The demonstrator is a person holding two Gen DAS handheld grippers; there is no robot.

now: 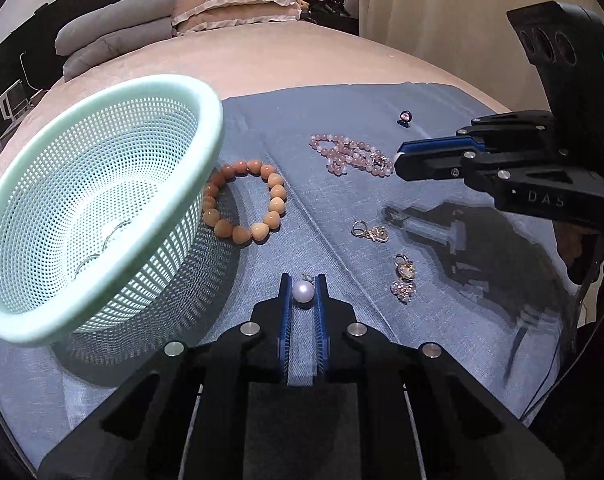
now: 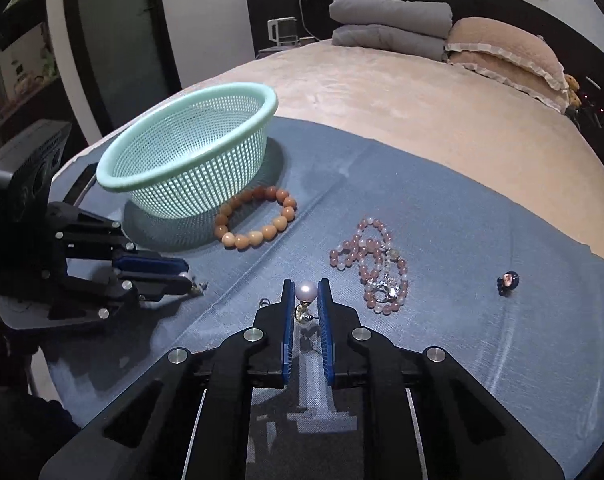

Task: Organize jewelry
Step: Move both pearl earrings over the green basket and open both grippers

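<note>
**Both grippers closed on pearl earrings**

My left gripper [image 1: 303, 293] is narrowed onto a pearl earring [image 1: 303, 292], the pearl pinched between the blue pads near the tips, low over the blue cloth [image 1: 441, 112]. My right gripper [image 2: 305, 294] likewise clamps a second pearl earring [image 2: 305, 292]; its metal post hangs just below the pearl, between the fingers.

I note the mint mesh basket [image 1: 206, 92] on the cloth to the left, with what look like rings inside, too faint to identify. An orange bead bracelet [image 1: 244, 202] lies touching the basket's base. A pink bead strand [image 1: 351, 156] lies bunched further right. Two gold earrings [image 1: 371, 232] [image 1: 403, 276] rest near the left gripper. A small dark ring [image 1: 405, 117] sits apart, toward the cloth's far edge.
</note>
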